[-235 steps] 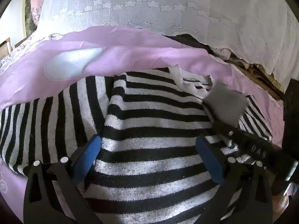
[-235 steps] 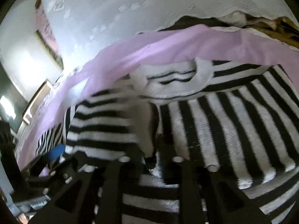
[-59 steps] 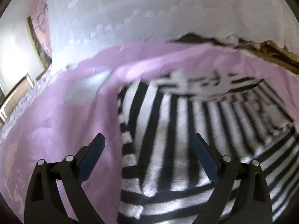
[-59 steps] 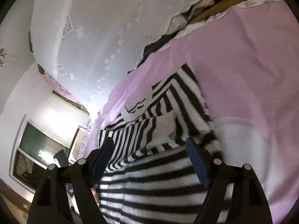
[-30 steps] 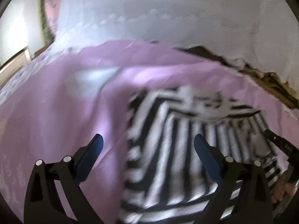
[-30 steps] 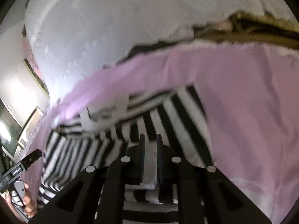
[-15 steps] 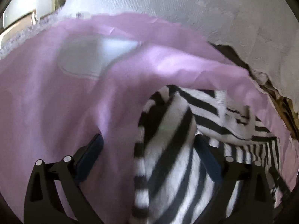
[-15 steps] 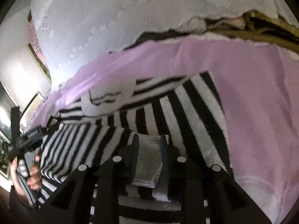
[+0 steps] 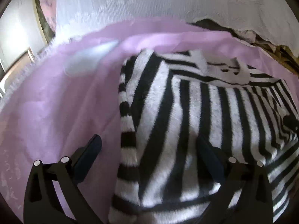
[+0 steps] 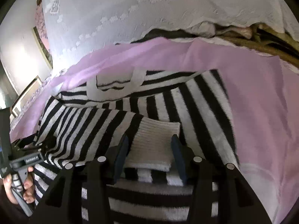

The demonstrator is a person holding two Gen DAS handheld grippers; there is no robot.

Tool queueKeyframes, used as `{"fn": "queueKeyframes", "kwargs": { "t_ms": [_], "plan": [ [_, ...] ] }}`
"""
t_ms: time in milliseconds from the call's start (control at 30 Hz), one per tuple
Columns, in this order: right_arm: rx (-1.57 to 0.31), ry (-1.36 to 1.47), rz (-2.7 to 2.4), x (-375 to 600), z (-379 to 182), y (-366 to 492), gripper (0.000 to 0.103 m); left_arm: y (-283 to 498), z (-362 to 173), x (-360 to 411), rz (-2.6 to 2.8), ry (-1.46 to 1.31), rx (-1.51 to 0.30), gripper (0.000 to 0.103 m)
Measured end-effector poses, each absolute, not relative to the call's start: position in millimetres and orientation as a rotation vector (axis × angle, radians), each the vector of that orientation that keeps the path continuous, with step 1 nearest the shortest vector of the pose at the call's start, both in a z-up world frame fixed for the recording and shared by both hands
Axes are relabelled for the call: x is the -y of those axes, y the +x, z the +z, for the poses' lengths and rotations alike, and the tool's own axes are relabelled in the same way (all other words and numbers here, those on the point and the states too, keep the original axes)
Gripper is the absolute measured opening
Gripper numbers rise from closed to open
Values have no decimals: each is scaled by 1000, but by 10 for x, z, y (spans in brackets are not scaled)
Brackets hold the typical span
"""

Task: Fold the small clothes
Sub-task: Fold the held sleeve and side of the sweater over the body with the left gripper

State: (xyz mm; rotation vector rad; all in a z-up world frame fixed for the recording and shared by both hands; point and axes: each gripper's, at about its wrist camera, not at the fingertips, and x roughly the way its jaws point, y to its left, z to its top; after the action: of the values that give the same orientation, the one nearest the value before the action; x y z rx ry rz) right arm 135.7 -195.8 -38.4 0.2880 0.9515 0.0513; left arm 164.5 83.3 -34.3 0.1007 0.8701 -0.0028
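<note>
A black-and-white striped sweater (image 9: 186, 112) lies on a pink sheet (image 9: 56, 102), its white collar (image 9: 229, 69) at the far side. My left gripper (image 9: 147, 149) is open wide just above the sweater's left folded edge, one finger over the sheet and the other over the stripes. In the right wrist view a sleeve is folded across the sweater body (image 10: 196, 102), ending in a white ribbed cuff (image 10: 155, 140). My right gripper (image 10: 149, 153) straddles that cuff, and its jaws are opening. The cuff lies flat between the pads, which do not press on it.
White lace fabric (image 10: 149, 18) hangs behind the sheet. Brown-gold bedding (image 10: 261, 41) is bunched at the back right. A person's hand (image 10: 16, 188) holds the left gripper's handle at the left edge. A pale patch (image 9: 89, 56) marks the sheet's far left.
The right jaws have spread apart and let go of the cuff, which now lies flat on the sweater. The left gripper has sunk toward the sweater's left edge, still open.
</note>
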Motion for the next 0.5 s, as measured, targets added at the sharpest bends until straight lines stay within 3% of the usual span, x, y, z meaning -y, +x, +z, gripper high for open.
{"fn": "queueKeyframes", "kwargs": {
  "t_ms": [233, 500],
  "plan": [
    [-916, 303, 37, 1972, -289, 928, 50, 1135, -257, -786, -37, 118, -800, 98],
    [-957, 284, 33, 1884, -289, 462, 62, 642, -266, -807, -70, 103, -785, 98]
  ]
}}
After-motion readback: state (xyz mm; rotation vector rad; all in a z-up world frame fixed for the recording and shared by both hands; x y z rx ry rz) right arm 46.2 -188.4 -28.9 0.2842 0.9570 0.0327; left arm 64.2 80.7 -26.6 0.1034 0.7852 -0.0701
